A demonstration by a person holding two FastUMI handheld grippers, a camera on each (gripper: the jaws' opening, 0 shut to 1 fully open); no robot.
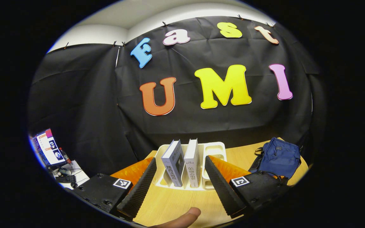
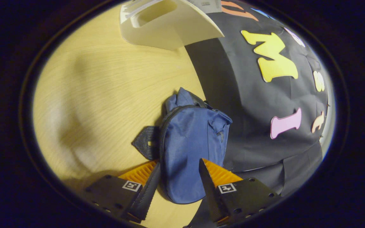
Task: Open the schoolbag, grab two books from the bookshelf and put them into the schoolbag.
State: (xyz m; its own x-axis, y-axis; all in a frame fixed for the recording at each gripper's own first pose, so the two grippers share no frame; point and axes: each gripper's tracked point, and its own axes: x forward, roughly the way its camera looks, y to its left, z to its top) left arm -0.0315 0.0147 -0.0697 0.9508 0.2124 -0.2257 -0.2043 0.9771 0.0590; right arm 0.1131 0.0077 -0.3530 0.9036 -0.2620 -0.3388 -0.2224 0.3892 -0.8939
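Two books stand upright in a white slotted rack (image 1: 215, 148) at the table's far side: a grey-covered book (image 1: 173, 163) and a white one (image 1: 192, 163) to its right. My left gripper (image 1: 181, 158) is open, its fingers pointing at the rack from a short way off, one on each side of the books. The blue schoolbag (image 1: 277, 156) sits on the table to the rack's right, its zip closed. In the right gripper view the schoolbag (image 2: 188, 145) lies under my open right gripper (image 2: 179, 163), whose fingers frame the bag's near end; I cannot tell if they touch it.
A thumb (image 1: 185, 218) shows at the bottom of the left gripper view. A lit monitor (image 1: 48, 147) and small desk items stand off the table's left. The rack's end (image 2: 169, 28) sits beyond the bag on the wooden table (image 2: 90, 79). The black wall runs right behind both.
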